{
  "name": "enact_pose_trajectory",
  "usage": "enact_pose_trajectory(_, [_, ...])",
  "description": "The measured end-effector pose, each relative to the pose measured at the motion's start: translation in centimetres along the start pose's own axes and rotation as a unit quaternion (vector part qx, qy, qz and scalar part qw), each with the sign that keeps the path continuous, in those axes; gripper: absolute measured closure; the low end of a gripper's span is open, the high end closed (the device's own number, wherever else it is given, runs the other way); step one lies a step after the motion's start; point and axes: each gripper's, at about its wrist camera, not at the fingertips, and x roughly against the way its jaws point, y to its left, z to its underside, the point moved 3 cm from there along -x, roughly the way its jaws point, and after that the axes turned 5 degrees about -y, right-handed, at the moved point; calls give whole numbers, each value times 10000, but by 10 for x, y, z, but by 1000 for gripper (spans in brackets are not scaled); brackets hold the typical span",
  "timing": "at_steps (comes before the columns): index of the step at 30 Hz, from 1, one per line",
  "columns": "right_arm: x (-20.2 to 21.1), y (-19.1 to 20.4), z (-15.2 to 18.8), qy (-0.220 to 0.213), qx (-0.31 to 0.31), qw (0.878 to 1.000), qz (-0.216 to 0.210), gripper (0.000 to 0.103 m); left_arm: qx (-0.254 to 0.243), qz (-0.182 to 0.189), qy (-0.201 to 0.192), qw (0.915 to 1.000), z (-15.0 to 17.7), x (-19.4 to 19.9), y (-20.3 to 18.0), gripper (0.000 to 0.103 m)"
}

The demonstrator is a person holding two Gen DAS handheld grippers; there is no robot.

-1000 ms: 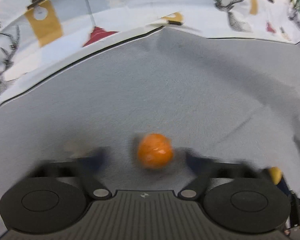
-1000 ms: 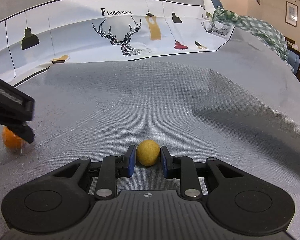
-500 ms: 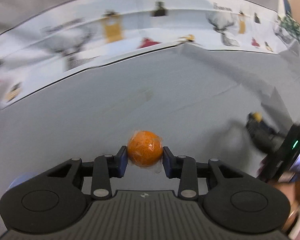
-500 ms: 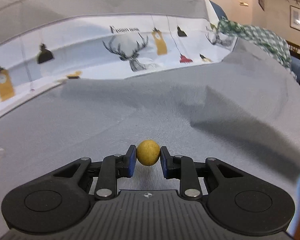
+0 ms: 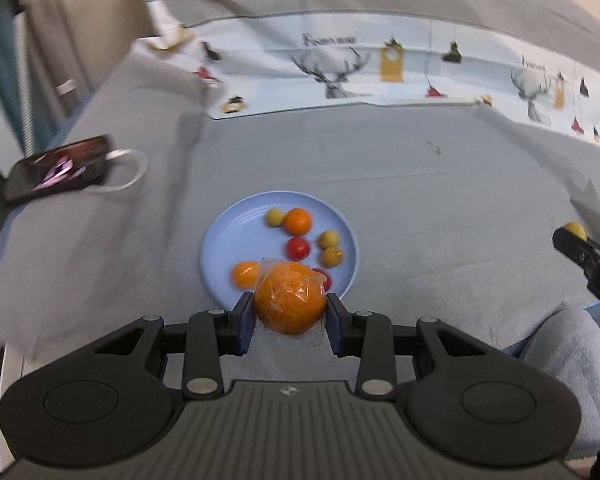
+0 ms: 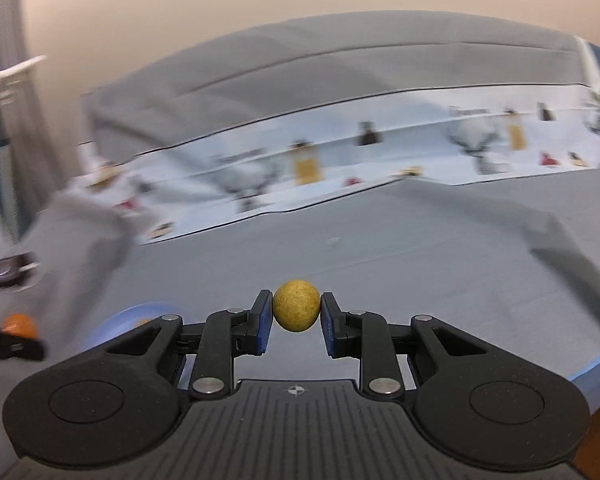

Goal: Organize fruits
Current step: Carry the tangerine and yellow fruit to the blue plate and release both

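Left hand-held gripper (image 5: 290, 316) pinches wrapped orange (image 5: 290, 304) over plate rim (image 5: 212, 280); right hand-held gripper (image 6: 296, 316) pinches yellow fruit (image 6: 296, 305).

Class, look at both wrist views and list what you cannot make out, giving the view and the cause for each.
- Near rim of the light blue round plate: left wrist view, hidden behind the plastic-wrapped orange in the left gripper.
- One small red fruit on the plate: same view, mostly covered by that orange.
- Plate contents: right wrist view, blurred and blocked by the right gripper holding the small yellow round fruit.
- Black phone screen: left wrist view, blurred.
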Motion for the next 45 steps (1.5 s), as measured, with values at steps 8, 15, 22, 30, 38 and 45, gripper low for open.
enact_pose_trajectory(8, [47,79,11,212,871,9924,-842,76,335,30,-340,9989,40,48,20,63])
enact_pose_trajectory(15, [72,98,10,86,1211,9890,-844,76,517,182,-591,9967,50,67,26,63])
enact_pose_trajectory(22, [73,106,11,74,1335,9878,-800,76,637,287,-741,9948,53,77,32,63])
enact_pose_trajectory(30, [71,108,14,126,1413,9869,-769,76,706,332,-735,9942,54,74,37,63])
enact_pose_trajectory(38, [65,109,16,209,1519,9857,-702,76,790,334,-694,9939,49,64,38,63])
enact_pose_trajectory(45, [44,105,20,475,1439,9858,-725,76,772,263,-487,9955,43,45,38,63])
